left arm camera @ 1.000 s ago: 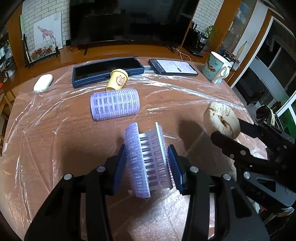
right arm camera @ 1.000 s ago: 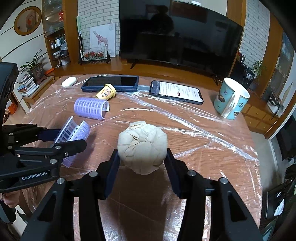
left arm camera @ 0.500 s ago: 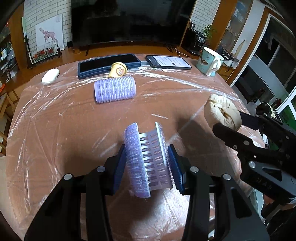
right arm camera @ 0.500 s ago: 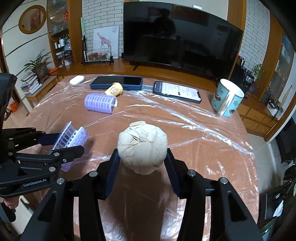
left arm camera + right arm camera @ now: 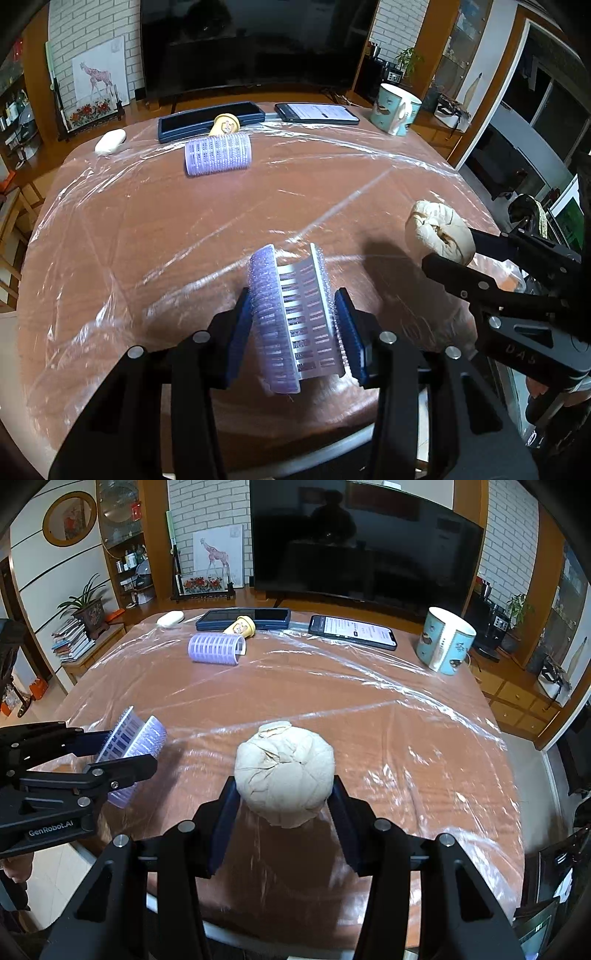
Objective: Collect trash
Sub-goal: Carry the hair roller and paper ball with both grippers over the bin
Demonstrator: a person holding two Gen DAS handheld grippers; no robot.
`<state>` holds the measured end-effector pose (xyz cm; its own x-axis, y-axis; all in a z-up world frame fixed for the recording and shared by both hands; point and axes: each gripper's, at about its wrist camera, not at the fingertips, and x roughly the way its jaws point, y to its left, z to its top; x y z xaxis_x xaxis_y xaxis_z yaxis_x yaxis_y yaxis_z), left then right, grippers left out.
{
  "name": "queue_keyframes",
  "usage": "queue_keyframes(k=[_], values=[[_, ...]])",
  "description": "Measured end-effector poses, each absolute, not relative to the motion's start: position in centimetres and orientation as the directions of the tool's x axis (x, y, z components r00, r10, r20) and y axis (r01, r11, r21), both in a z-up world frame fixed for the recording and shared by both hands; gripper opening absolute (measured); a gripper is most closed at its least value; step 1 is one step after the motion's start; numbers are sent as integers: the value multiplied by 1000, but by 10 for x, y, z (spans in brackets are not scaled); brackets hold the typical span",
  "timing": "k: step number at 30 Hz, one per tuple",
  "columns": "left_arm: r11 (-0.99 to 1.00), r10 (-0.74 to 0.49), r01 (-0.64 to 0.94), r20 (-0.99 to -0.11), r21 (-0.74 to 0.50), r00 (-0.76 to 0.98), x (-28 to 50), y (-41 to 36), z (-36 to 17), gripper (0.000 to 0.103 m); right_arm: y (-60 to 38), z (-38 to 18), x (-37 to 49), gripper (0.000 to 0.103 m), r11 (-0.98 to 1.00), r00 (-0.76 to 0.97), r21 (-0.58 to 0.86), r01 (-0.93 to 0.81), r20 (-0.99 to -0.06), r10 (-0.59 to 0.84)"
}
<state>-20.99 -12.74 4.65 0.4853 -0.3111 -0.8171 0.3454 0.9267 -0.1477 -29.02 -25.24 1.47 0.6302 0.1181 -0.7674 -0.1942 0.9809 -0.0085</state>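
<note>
Behind everything we see a dark TV (image 5: 365, 550) against white brick, and below it our brown table (image 5: 155, 229) under crinkled clear film. On the far edge lie a dark blue case (image 5: 210, 120), a phone (image 5: 352, 631) with its screen lit, a teal mug (image 5: 445, 640), a yellow cup (image 5: 225, 123) on its side, a whole lilac roller (image 5: 218, 153) and a white pebble-like thing (image 5: 110, 141).

Only our right view takes in the round mirror (image 5: 69, 518), the potted plant (image 5: 86, 607) and the stacked books at the left wall; only our left view shows the dark doorway at the right.

Our right gripper (image 5: 284, 805) holds the paper ball (image 5: 284, 773) above the near table edge, jaws pinching it from both sides. Our left gripper (image 5: 293, 325) has its jaws pressed onto a split roller (image 5: 291, 321), also lifted over the near edge. Each view catches the other gripper side-on, so the ball (image 5: 437, 230) and the split roller (image 5: 129, 738) appear twice.
</note>
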Motion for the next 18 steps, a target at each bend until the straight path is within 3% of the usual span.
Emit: queue_keyframes(k=[18], values=[[931,-295,343,-809,-124,509,-282,-134,53,46,-269,16,-362,49,973,609,35,-226,-775,169]])
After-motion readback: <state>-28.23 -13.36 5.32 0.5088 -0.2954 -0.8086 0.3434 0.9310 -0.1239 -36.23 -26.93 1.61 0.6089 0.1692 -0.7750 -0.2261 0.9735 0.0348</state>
